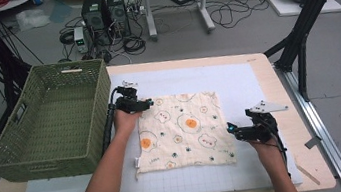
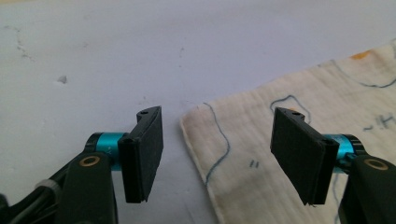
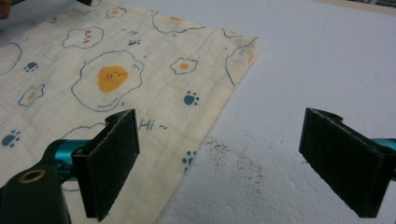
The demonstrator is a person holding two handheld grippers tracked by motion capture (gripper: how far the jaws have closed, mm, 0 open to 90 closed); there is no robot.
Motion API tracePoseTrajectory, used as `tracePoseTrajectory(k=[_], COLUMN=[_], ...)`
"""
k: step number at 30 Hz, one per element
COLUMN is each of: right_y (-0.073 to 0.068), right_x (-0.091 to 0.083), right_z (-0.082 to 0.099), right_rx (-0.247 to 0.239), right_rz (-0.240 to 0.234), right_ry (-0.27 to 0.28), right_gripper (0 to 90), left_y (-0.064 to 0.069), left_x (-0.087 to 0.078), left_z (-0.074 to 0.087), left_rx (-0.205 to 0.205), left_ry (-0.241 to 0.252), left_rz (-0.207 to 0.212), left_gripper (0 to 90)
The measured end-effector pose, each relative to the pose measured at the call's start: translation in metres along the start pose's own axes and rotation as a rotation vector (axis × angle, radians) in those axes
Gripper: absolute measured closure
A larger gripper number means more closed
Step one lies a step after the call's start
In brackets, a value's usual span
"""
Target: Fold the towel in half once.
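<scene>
The printed cloth (image 1: pixel 183 130) lies flat and spread out on the white mat (image 1: pixel 237 81), nearly square, its slightly longer side running from the person's edge of the table toward the far edge, with the whole sheet skewed a little so its far edge tips toward the right. Its egg and paw-print pattern faces up.

The left gripper (image 1: pixel 140 103) sits at the cloth's far left corner. In the left gripper view that corner (image 2: pixel 196 122) lies between the two jaws, nearer the left one, and the pads stand apart and clear of the fabric, moderately wide, with nothing pinched.

The right gripper (image 1: pixel 233 128) rests just off the cloth's right edge, toward the near corner. In the right gripper view its jaws are spread wide: the left pad (image 3: pixel 112 161) hangs over the cloth's edge, the right pad over bare mat, gripping nothing.

A green woven basket (image 1: pixel 50 118) stands left of the left gripper, well apart from the cloth.
</scene>
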State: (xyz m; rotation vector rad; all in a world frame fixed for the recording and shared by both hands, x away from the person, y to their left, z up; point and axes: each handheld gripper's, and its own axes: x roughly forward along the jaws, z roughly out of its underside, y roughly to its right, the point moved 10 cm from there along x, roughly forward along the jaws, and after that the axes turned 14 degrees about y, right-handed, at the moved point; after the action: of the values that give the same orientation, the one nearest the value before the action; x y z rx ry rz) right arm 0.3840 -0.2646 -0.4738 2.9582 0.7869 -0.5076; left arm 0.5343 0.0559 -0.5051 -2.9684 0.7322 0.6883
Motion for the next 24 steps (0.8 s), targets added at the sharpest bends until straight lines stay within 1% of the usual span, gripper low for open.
tracePoseTrajectory(k=[1,2,3,4,6,7,8,10,11,15,19,20,22,24], right_y=[0.0,0.0,0.001,0.001,0.001,0.001,0.001,0.001,0.002,0.002,0.002,0.001,0.001,0.001], right_x=[0.0,0.0,0.0,0.0,0.0,0.0,0.0,0.0,0.001,0.002,0.005,0.007,0.01,0.014], right_z=[0.0,0.001,0.001,0.002,0.002,0.002,0.002,0.002,0.002,0.004,0.007,0.007,0.007,0.005], right_rx=[-0.001,0.0,-0.001,-0.001,0.006,0.006,0.008,0.013,0.008,0.02,0.029,0.034,0.044,0.042], right_rz=[0.0,0.001,0.0,0.0,0.002,0.0,0.0,0.0,-0.002,-0.002,-0.003,-0.005,-0.008,-0.008], right_ry=[-0.002,-0.004,-0.004,-0.005,-0.006,-0.006,-0.005,-0.006,-0.004,-0.014,-0.03,-0.032,-0.035,-0.039], right_gripper=[11.5,11.5,11.5,11.5,11.5,11.5,11.5,11.6,11.6,11.6,11.6,11.6,11.6,11.6], left_y=[0.0,0.0,0.0,-0.001,-0.001,-0.001,-0.001,0.0,0.001,0.007,0.015,0.015,0.015,0.015], left_x=[0.002,0.003,0.004,0.005,0.006,0.006,0.005,0.004,0.004,0.004,0.003,0.003,0.003,0.002], left_z=[0.001,0.003,0.004,0.005,0.005,0.005,0.005,0.005,0.005,0.005,0.006,0.006,0.006,0.006], left_rx=[0.0,0.013,0.015,0.026,0.026,0.039,0.061,0.082,0.088,0.108,0.112,0.117,0.107,0.078], left_ry=[-0.004,-0.02,-0.022,-0.02,-0.019,-0.02,-0.025,-0.027,-0.028,-0.025,-0.025,-0.027,-0.028,-0.029], left_rz=[-0.007,-0.013,-0.022,-0.029,-0.043,-0.047,-0.047,-0.039,-0.029,-0.005,0.024,0.022,0.022,0.027], left_gripper=[36.8,38.0,38.4,39.0,40.8,41.6,43.3,46.4,50.3,64.4,82.5,84.7,85.7,86.0])
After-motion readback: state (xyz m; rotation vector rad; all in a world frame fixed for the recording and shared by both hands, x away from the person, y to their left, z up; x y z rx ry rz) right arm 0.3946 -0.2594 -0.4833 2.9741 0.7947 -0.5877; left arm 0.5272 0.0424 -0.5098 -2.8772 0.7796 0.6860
